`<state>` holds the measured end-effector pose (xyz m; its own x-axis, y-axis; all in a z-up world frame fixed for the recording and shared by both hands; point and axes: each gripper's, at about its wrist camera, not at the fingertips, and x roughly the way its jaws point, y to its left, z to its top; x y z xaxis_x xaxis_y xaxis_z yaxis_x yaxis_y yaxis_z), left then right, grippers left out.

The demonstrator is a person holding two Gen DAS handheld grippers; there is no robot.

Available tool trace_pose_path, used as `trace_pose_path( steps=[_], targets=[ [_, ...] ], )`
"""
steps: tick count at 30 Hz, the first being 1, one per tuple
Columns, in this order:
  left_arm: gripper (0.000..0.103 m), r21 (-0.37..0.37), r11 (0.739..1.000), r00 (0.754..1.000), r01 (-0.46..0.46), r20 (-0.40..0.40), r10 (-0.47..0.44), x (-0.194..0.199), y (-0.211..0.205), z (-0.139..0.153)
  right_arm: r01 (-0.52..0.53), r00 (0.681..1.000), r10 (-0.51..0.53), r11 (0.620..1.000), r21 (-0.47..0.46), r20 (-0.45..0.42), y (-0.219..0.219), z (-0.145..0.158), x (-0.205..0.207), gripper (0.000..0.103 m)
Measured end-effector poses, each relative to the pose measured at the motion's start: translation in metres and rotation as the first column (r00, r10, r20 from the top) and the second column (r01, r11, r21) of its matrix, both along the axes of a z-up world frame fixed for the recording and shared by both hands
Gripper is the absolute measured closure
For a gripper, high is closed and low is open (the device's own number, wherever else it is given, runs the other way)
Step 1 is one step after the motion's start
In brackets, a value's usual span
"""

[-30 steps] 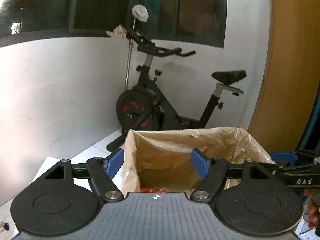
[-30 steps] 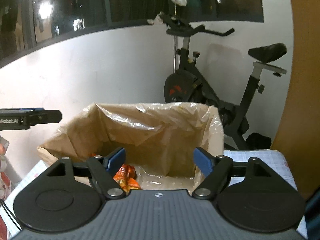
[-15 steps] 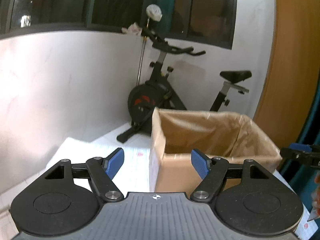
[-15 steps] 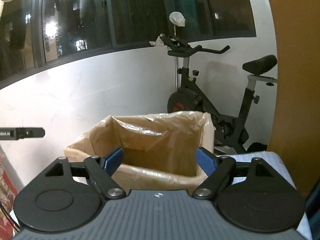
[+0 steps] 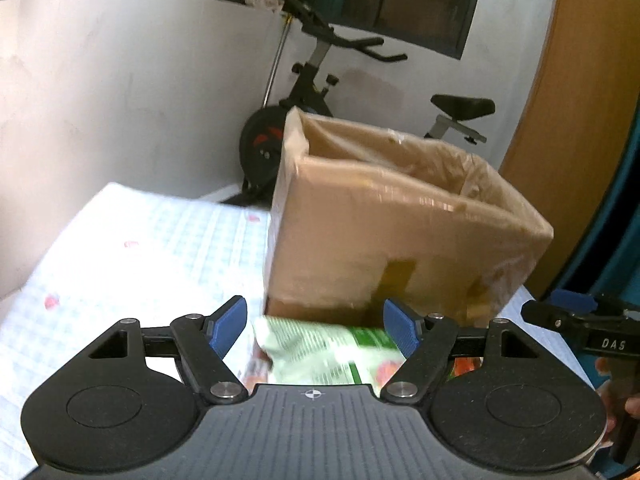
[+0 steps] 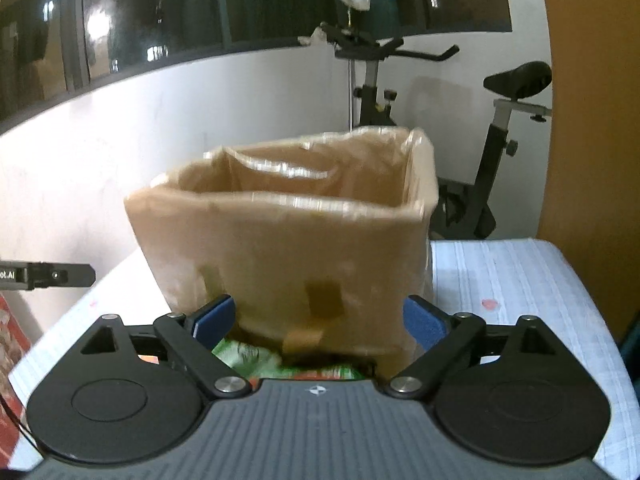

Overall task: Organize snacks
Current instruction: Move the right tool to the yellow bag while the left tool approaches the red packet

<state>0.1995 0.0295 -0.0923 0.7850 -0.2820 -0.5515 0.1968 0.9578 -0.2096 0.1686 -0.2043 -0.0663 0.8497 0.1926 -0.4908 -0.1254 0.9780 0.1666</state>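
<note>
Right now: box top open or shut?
Open. The cardboard box shows a bare rim and inner walls; no flaps or lid cover it.

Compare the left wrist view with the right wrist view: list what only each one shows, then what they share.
Only the left wrist view: the left gripper, open over a pale green snack bag, and the right gripper's tip at the right edge.

Only the right wrist view: the right gripper, whose jaws have just been opening with nothing pressed between them, a red packet at the left edge, and the left gripper's tip.

Both: the lined cardboard box on the white cloth, green packaging at its base, and the exercise bike behind.
</note>
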Motion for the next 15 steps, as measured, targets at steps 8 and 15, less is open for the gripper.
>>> trace_pose_path(
  steps=[8,15],
  targets=[
    [0.026,0.005,0.999,0.998,-0.035,-0.045,0.036,-0.021,0.016,-0.022,0.009,0.995,-0.006,0.999,0.035,-0.095,-0.004,-0.027,-0.020,0.007],
    [0.026,-0.021,0.995,0.991,-0.093,-0.101,0.090,-0.039,0.035,-0.040,-0.007,0.970,0.022,0.998,0.060,-0.244,-0.002,-0.055,-0.036,0.006]
  ],
)
